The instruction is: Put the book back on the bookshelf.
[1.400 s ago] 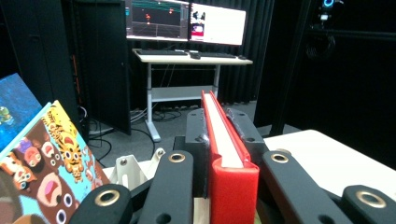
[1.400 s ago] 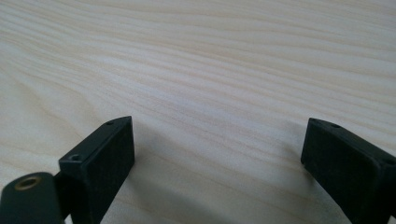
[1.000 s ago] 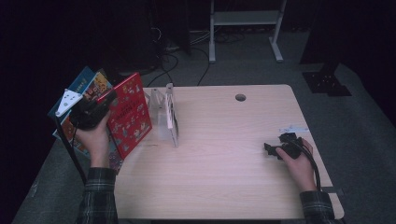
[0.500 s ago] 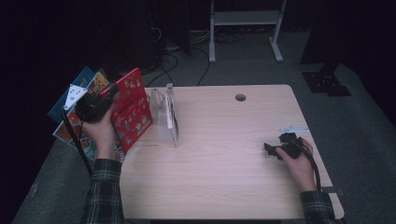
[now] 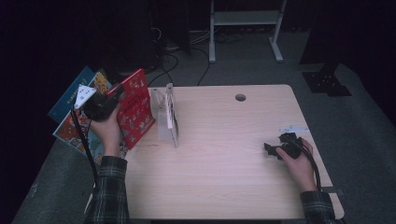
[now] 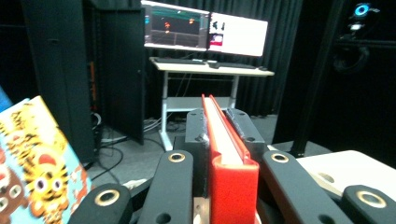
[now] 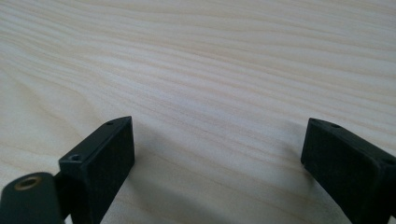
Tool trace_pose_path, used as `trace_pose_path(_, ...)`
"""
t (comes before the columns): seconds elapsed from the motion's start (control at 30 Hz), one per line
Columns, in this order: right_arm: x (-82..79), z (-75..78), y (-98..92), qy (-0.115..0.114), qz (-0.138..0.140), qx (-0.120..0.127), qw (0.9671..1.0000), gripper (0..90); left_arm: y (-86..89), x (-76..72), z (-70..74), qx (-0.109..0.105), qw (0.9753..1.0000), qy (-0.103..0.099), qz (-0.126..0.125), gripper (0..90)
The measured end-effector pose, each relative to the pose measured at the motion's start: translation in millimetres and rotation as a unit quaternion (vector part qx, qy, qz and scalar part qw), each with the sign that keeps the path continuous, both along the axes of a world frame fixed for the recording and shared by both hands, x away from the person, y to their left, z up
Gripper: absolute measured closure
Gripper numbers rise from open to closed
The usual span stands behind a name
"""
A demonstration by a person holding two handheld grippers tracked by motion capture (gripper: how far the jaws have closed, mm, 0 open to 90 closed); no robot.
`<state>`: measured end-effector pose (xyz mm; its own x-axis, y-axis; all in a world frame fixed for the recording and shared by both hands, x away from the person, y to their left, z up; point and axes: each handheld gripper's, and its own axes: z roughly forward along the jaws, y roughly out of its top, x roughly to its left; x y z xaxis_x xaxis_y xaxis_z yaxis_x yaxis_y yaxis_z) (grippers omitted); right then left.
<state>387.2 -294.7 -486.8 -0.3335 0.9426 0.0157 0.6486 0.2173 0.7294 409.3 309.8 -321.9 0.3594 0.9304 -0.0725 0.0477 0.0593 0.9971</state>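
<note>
A thin, glossy red book (image 5: 135, 109) with a patterned cover is clamped by the left tongs (image 6: 219, 140) above the pale wood-grain surface's (image 5: 224, 177) left edge, beside a clear rack (image 5: 167, 116). The right tongs (image 7: 217, 154) are held wide apart, empty, low over the surface. Cover lettering cannot be read.

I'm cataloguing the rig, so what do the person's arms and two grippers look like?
Both sleeves are dark plaid. The left gripper is black with brass-ringed holes, a grey three-cornered plate and a black cable. The right gripper has blocky black jaws and black cables.

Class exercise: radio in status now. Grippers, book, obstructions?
Left gripper shut on red book, raised beside clear stand. Right gripper open, resting on table. Path clear.
</note>
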Motion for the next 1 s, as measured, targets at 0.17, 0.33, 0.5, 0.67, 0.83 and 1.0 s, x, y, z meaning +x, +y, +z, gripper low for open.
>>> trace_pose_path(0.17, 0.0, 0.0, 0.0, 0.0, 0.0, 0.0, 1.0, 8.8, -2.9, -0.3, -4.4, 0.01, 0.9999, 0.008, -0.004, 79.7)
trace_pose_path(0.33, 0.0, 0.0, 0.0, 0.0, 0.0, 0.0, 1.0, 8.8, -3.5, -0.1, -7.3, 0.016, 0.9998, 0.014, -0.002, 79.6)
trace_pose_path(0.5, 0.0, 0.0, 0.1, 0.0, 0.0, 0.0, 1.0, 8.8, -0.7, -1.2, -10.6, 0.023, 0.9992, 0.032, 0.002, 79.4)
trace_pose_path(0.67, 0.0, 0.0, 0.0, 0.0, 0.0, 0.0, 1.0, 8.8, -1.5, -1.8, -9.1, 0.026, 0.999, 0.036, 0.001, 79.2)
trace_pose_path(0.83, 0.0, 0.0, 0.1, 0.0, 0.0, 0.0, 1.0, 8.8, 0.1, -3.3, -7.3, 0.03, 0.9984, 0.046, 0.009, 75.6)
trace_pose_path(1.0, 0.0, 0.0, 0.1, 0.0, 0.0, 0.0, 1.0, 8.8, 5.0, -8.0, -5.3, 0.025, 0.9981, 0.054, 0.017, 68.9)
